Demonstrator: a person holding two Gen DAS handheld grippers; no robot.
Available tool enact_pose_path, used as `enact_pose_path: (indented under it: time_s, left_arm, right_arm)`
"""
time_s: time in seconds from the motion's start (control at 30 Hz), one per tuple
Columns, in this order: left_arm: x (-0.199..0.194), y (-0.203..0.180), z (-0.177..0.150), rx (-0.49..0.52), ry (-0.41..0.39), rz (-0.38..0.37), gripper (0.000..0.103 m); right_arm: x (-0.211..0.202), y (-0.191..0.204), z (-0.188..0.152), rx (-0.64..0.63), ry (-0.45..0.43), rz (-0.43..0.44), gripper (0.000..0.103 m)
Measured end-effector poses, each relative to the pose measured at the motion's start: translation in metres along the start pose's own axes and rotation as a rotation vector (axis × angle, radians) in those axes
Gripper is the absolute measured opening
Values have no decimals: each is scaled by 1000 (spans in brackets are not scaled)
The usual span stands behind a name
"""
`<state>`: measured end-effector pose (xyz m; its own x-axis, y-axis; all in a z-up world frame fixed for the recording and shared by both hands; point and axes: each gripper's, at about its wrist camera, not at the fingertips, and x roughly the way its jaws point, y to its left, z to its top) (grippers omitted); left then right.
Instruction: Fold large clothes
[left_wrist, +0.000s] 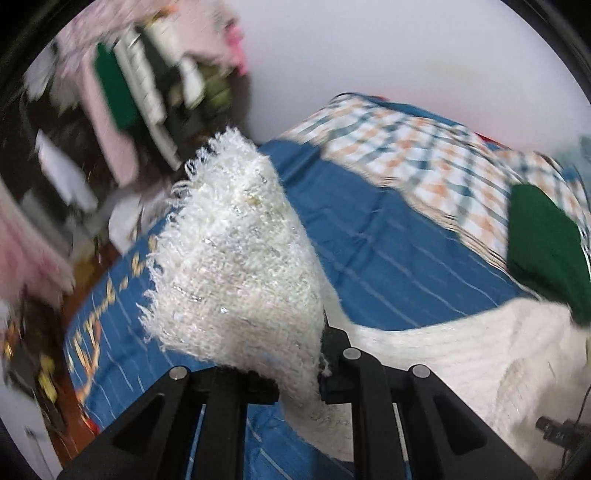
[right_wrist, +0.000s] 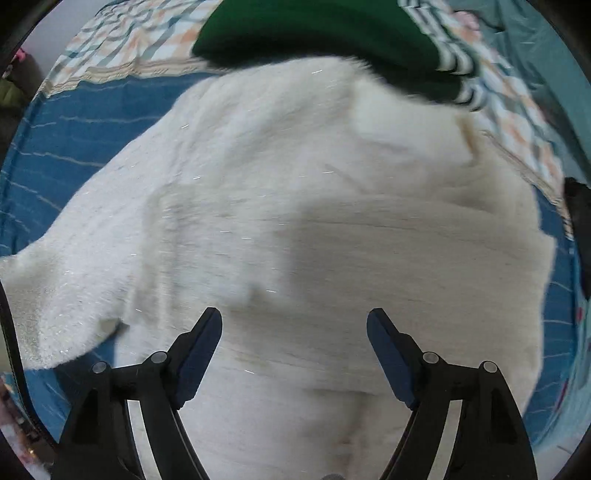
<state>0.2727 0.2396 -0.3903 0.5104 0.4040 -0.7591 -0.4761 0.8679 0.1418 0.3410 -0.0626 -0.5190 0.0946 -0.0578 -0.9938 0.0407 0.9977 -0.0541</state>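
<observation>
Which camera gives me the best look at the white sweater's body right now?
The right wrist view: the white sweater fills it, spread on the blue bedsheet. The left wrist view shows mainly the fringed edge clamped in the left hand-held gripper.

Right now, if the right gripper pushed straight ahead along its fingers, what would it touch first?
Most likely the white sweater, which fills the view ahead of the open right gripper; depth is unclear.
</observation>
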Motion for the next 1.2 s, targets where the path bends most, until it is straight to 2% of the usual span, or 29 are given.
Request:
enact_pose_path:
  time_s: [0.1, 0.23, 0.37, 0.53, 0.67, 0.73, 0.8, 0.87, 0.9, 0.93, 0.97, 1.0, 1.13, 1.2]
  left_arm:
    - [-20, -38, 0, 87, -32, -35, 10]
    - [-58, -91, -9, 190, -70, -81, 10]
    - [-99, -163, -27, 268, -71, -182, 10]
    - [-129, -265, -63, 324, 35, -331, 10]
    - [-136, -366, -118, 425, 126, -418, 11]
    - [-132, -404, -146, 480, 170, -433, 16]
    - [-123, -438, -173, 529, 214, -400, 18]
    - [-111, -458, -189, 541, 250, -368, 25]
    - [-107, -463, -194, 533, 271, -373, 41]
    - [-106, -463, -195, 523, 287, -388, 74]
    - [-106, -464, -196, 503, 308, -411, 89]
    - [-108, -465, -195, 487, 320, -432, 96]
    - [-133, -457, -192, 487, 298, -470, 96]
    - [-149, -437, -185, 470, 286, -479, 96]
  right_arm:
    - [-3, -25, -12, 30, -10, -1, 82]
    - [-4, -64, -27, 84, -3, 47, 82]
    - [-10, -123, -41, 159, -5, 111, 82]
    - [-17, -232, -64, 289, 8, 137, 82]
    - [-16, -314, -91, 389, 22, 125, 82]
    - [-13, -356, -106, 425, 30, 120, 82]
    - [-9, -393, -124, 453, 46, 116, 82]
    - [-5, -422, -144, 469, 62, 124, 82]
    - [-3, -432, -151, 474, 68, 127, 82]
    - [-1, -443, -160, 481, 71, 135, 82]
    - [-1, -455, -168, 488, 71, 150, 82]
    - [-1, -464, -175, 492, 71, 165, 82]
    - [-1, -494, -200, 514, 65, 236, 82]
    - [-6, -501, -205, 530, 53, 291, 82]
